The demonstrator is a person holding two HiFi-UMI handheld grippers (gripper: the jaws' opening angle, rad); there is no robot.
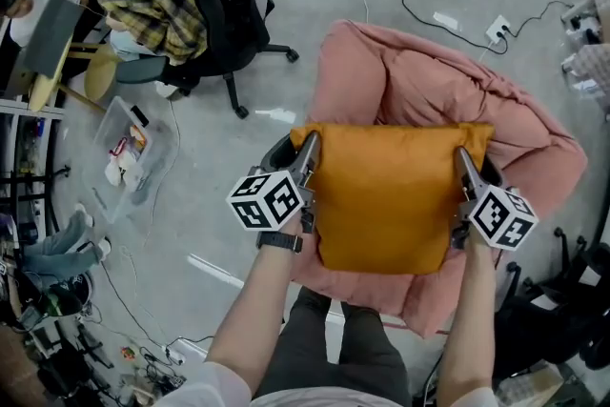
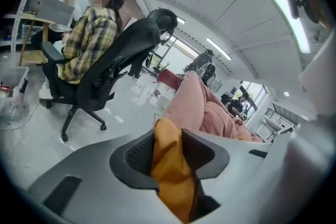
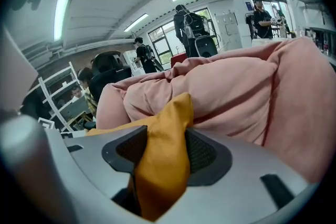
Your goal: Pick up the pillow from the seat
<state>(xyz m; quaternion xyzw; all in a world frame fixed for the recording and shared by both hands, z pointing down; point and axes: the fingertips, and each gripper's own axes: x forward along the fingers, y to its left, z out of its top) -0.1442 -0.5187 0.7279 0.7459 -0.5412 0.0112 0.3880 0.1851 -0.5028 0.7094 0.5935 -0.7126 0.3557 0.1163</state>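
L tongs (image 1: 309,150) & R tongs (image 1: 461,157) each clenched on pillow (image 1: 386,200) corner; pillow betw. them, pink seat (image 1: 534,143) beneath.

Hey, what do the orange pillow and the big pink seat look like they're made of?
The orange pillow looks like matte woven fabric, perhaps cotton or polyester, over soft filling: its corners fold and bunch easily. The pink seat looks like a beanbag in smooth matte cloth with loose filling: it slumps in deep, rounded folds.

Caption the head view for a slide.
Left gripper and right gripper pinch corners of the orange pillow at the pink seat.
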